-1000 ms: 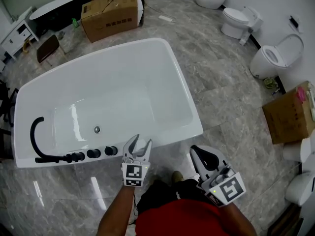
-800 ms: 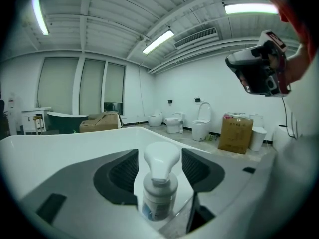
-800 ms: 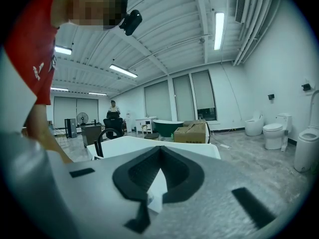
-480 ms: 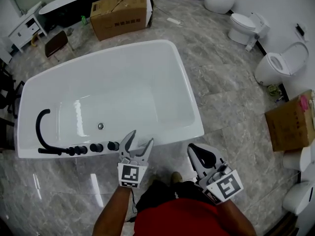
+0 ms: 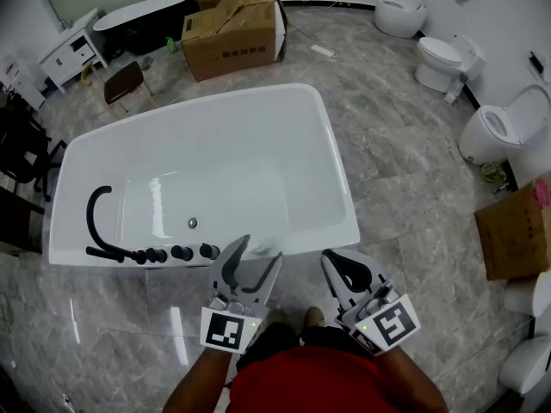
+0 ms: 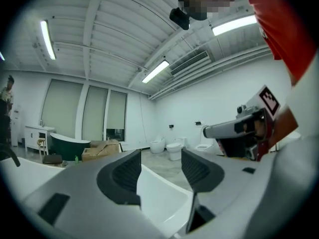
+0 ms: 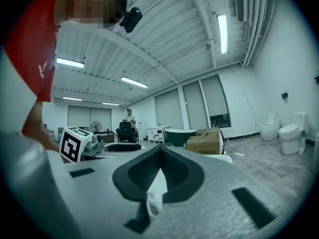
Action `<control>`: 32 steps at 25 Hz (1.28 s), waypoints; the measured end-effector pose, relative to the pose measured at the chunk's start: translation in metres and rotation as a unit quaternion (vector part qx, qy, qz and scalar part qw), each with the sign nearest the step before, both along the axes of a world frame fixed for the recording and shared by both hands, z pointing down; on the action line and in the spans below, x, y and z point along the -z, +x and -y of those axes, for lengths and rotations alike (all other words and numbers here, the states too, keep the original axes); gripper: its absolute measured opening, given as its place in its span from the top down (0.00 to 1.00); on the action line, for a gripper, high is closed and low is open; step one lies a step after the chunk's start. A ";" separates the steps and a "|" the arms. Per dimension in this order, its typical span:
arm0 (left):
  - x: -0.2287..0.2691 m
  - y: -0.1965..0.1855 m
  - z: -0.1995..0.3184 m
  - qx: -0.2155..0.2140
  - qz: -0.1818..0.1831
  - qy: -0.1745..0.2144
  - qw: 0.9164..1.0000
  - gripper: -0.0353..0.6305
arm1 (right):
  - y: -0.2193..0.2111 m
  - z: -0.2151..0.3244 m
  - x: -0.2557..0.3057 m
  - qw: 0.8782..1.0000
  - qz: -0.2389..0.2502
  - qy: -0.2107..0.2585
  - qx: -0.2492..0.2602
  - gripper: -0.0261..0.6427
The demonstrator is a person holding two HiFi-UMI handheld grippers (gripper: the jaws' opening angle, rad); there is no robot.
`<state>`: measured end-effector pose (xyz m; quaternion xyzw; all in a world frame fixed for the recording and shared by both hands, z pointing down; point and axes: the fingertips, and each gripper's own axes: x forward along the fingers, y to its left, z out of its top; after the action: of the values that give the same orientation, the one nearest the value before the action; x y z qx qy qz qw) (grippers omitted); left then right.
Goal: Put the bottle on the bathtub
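Filling the space ahead of both pairs of fingers, the white bathtub (image 5: pixel 341 188) stands on a grey marble floor (image 5: pixel 405 170), its near rim just beyond the tips of the left gripper (image 5: pixel 260 249). Far past the fingers, beyond the tub's far side, sits a large cardboard box (image 5: pixel 232 28) beside a dark freestanding tub (image 5: pixel 142 14). Off to the right of the right fingers, well apart from them, white toilets (image 5: pixel 443 58) line the wall, and another cardboard box (image 5: pixel 516 231) stands nearer.

The left gripper's fingers (image 6: pixel 127 176) are spread wide with nothing held; only the tub's white edge shows through the gap. To their left along the near rim runs a curved black faucet (image 5: pixel 95 218) with a row of black knobs (image 5: pixel 176 253).

The right gripper (image 5: pixel 331 261), just to the right of the left one and off the tub's corner, has its fingers (image 7: pixel 174 176) pressed together at the tips, pinching a small white bottle (image 7: pixel 154 195) with a printed label. The bottle sits low between the finger pads, held clear of the tub.
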<state>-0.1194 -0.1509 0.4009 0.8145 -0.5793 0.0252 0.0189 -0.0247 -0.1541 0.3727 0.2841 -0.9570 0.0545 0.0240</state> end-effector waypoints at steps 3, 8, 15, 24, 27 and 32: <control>0.023 0.013 -0.013 0.000 -0.003 0.011 1.000 0.64 | 0.006 -0.007 0.008 1.000 0.012 0.011 0.009 0.95; 0.046 0.023 -0.027 0.009 0.004 0.018 1.000 0.82 | 0.006 -0.019 0.017 0.999 0.029 0.014 0.023 0.95; 0.055 0.038 -0.034 0.000 0.003 0.011 1.000 0.93 | 0.007 -0.028 0.029 0.998 0.041 0.033 0.036 0.95; 0.055 0.050 -0.042 -0.014 0.008 0.010 1.000 0.93 | 0.001 -0.045 0.032 0.997 0.043 0.035 0.047 0.95; 0.055 0.052 -0.045 -0.017 0.009 0.010 1.000 0.93 | 0.001 -0.048 0.033 0.997 0.041 0.036 0.048 0.96; 0.056 0.055 -0.052 -0.018 0.008 0.007 1.000 0.93 | 0.002 -0.055 0.035 0.997 0.041 0.038 0.049 0.96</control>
<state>-0.0645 -0.0991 0.3447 0.8244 -0.5652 0.0275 0.0078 -0.0228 -0.0988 0.3374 0.2349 -0.9713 0.0279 -0.0232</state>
